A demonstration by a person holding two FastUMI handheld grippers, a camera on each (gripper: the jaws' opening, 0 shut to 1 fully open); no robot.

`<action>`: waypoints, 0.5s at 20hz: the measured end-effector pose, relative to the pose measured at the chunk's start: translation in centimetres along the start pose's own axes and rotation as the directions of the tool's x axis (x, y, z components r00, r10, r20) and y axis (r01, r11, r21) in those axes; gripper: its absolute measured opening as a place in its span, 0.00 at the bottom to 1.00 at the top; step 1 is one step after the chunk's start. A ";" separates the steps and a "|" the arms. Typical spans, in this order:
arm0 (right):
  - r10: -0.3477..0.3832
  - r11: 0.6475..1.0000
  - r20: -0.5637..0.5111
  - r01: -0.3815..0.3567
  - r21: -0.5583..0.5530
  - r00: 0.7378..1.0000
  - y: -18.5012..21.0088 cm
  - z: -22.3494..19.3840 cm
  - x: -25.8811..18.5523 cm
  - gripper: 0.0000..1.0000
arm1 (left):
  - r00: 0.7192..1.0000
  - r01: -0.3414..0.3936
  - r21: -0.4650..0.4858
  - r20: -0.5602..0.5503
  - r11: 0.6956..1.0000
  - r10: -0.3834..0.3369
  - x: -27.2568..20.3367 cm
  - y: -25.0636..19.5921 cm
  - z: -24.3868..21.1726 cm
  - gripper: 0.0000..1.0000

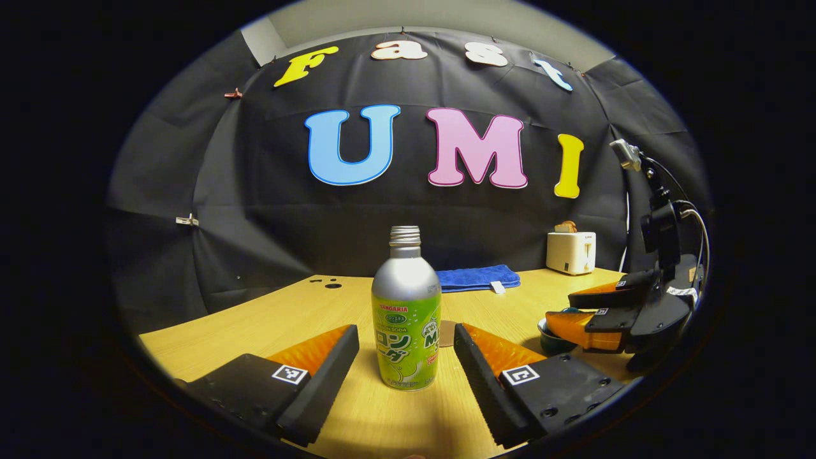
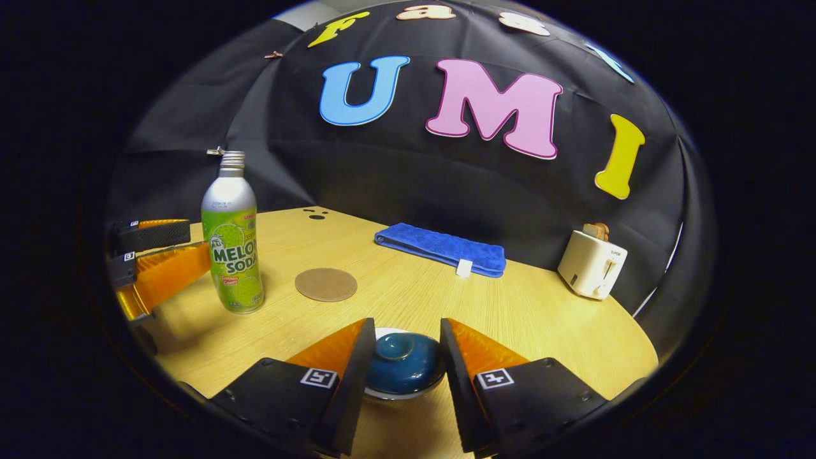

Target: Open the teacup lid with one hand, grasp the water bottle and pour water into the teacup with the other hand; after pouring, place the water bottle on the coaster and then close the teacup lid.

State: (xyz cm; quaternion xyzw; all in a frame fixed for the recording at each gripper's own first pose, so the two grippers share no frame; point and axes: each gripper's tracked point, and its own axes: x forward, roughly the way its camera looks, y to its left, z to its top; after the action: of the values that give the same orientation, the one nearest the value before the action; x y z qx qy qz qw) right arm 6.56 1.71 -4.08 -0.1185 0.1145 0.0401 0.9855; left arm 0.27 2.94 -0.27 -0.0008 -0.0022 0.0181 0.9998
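Currently, my left gripper (image 1: 406, 357) open astride the upright water bottle (image 1: 406, 319), fingers apart from it, my right gripper (image 2: 400, 360) open around the teacup lid (image 2: 403, 361), coaster (image 2: 326, 284) just right of bottle.

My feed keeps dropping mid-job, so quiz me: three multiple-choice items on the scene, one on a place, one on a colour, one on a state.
1. The coaster lies:
A. under the bottle
B. bare, beside the soda bottle
C. on the towel

2. The teacup lid is:
A. dark blue
B. white
C. red

3. The left hand-held gripper is:
A. shut on the bottle
B. open, fingers either side of the bottle
C. holding the lid

Key: 1 B, nothing rests on the coaster; 2 A, blue dome over a white rim; 3 B, gaps show on both sides.
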 end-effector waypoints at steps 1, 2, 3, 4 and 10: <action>-0.001 1.000 0.002 0.002 -0.007 1.000 0.0 0.0 0.0 0.64 | 1.000 0.000 0.000 0.000 1.000 0.000 0.0 0.0 0.0 0.95; -0.005 1.000 0.005 0.005 -0.014 1.000 0.0 0.0 0.0 0.64 | 1.000 0.000 0.000 0.000 1.000 0.000 0.0 0.0 0.0 0.95; -0.008 1.000 0.010 0.008 -0.027 1.000 0.1 0.2 -0.1 0.64 | 1.000 0.000 0.000 0.000 1.000 0.000 0.0 0.0 0.1 0.95; -0.010 0.999 0.015 0.011 -0.044 1.000 0.1 0.4 -0.1 0.64 | 1.000 0.000 0.000 0.000 1.000 0.000 0.0 0.0 0.0 0.95; 0.010 0.998 0.007 -0.010 -0.055 1.000 0.7 0.2 -0.1 0.50 | 1.000 0.000 0.000 -0.001 1.000 0.000 0.0 0.0 0.0 0.95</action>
State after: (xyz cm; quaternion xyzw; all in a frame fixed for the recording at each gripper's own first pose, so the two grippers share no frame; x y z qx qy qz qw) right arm 6.46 2.39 -4.05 -0.1449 0.1102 0.0486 0.9821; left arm 0.23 2.92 -0.25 -0.0011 -0.0019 0.0183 0.9998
